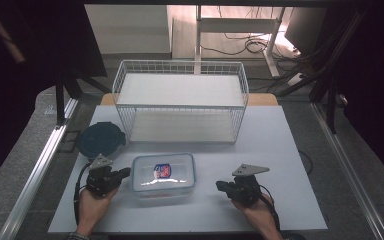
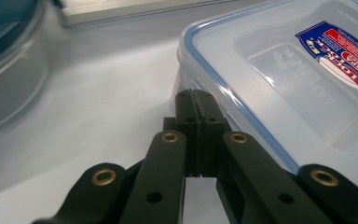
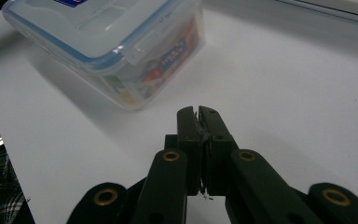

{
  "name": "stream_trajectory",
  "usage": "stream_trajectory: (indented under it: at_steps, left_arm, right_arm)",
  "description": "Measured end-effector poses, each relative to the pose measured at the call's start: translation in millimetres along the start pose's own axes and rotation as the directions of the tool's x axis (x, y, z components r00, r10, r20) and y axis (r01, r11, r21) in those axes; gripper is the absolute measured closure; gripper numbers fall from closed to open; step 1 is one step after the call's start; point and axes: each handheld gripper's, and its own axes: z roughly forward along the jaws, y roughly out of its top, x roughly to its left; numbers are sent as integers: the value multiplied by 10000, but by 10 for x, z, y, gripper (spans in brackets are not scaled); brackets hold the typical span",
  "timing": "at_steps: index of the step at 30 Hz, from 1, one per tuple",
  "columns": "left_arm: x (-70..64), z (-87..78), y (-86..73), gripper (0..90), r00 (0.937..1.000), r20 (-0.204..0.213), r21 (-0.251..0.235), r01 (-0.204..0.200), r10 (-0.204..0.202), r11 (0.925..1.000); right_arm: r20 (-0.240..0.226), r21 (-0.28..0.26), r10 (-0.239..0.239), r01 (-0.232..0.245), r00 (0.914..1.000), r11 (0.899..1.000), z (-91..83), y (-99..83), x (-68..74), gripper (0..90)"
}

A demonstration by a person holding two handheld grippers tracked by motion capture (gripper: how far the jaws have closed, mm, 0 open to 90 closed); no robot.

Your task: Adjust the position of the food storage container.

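A clear rectangular food box (image 1: 163,174) with a blue-edged lid and a red and blue label lies near the front middle of the white table. My left gripper (image 1: 125,173) is shut with nothing in it, its tip just left of the box's left side. In the left gripper view the jaws (image 2: 196,96) are pressed together beside the box's (image 2: 279,79) lid edge. My right gripper (image 1: 221,186) is shut and empty, a short way right of the box. The right gripper view has its closed tip (image 3: 197,112) over bare table, the box (image 3: 112,42) up ahead with colourful contents inside.
A white wire basket (image 1: 180,100) with two shelves stands at the back middle of the table. A round container with a dark blue lid (image 1: 101,140) sits left, behind my left gripper, and its edge (image 2: 9,60) is close by. Metal rails run along both table sides.
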Motion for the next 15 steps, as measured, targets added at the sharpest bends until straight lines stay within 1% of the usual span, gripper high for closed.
stream_trajectory:
  at_steps: [1, 2, 4, 6, 7, 8, 11, 12, 13, 14, 15]
  left_arm:
    - [-42, 50, 31, 898, 9999, 145, 31, -77, 77, 10000]
    - [-42, 50, 31, 898, 9999, 145, 31, -77, 77, 10000]
    - [-91, 102, 59, 898, 9994, 293, 40, -173, 171, 9998]
    - [-142, 146, 86, 898, 9987, 420, 87, -305, 301, 9995]
    - [-189, 188, 108, 898, 9980, 521, 85, -370, 365, 9993]
    - [-189, 188, 108, 898, 9980, 521, 85, -370, 365, 9993]
    - [-257, 262, 149, 898, 9964, 699, 94, -478, 471, 9988]
    - [-257, 262, 149, 898, 9964, 699, 94, -478, 471, 9988]
    - [-292, 306, 177, 898, 9952, 784, 97, -597, 588, 9982]
    - [-292, 306, 177, 898, 9952, 784, 97, -597, 588, 9982]
    - [-316, 343, 198, 898, 9942, 860, 73, -652, 643, 9978]
  right_arm:
    - [-25, 66, -58, 58, 10000, 10000, 16, 5, 8, 870]
    - [-25, 66, -58, 58, 10000, 10000, 16, 5, 8, 870]
    - [5, 95, -123, 123, 9999, 9999, 31, 6, 19, 859]
    - [-9, 107, -63, 63, 10000, 9999, 35, 8, 21, 859]
    - [63, 113, -57, 56, 10000, 9999, 29, 5, 18, 859]
    - [63, 113, -57, 56, 10000, 9999, 29, 5, 18, 859]
    - [68, 148, -58, 57, 10000, 9999, 24, -3, -2, 857]
    - [68, 148, -58, 57, 10000, 9999, 24, -3, -2, 857]
    - [58, 182, -119, 118, 9999, 9998, 28, -7, -8, 846]
    - [58, 182, -119, 118, 9999, 9998, 28, -7, -8, 846]
    - [213, 314, -330, 323, 9992, 9990, 35, -15, -8, 839]
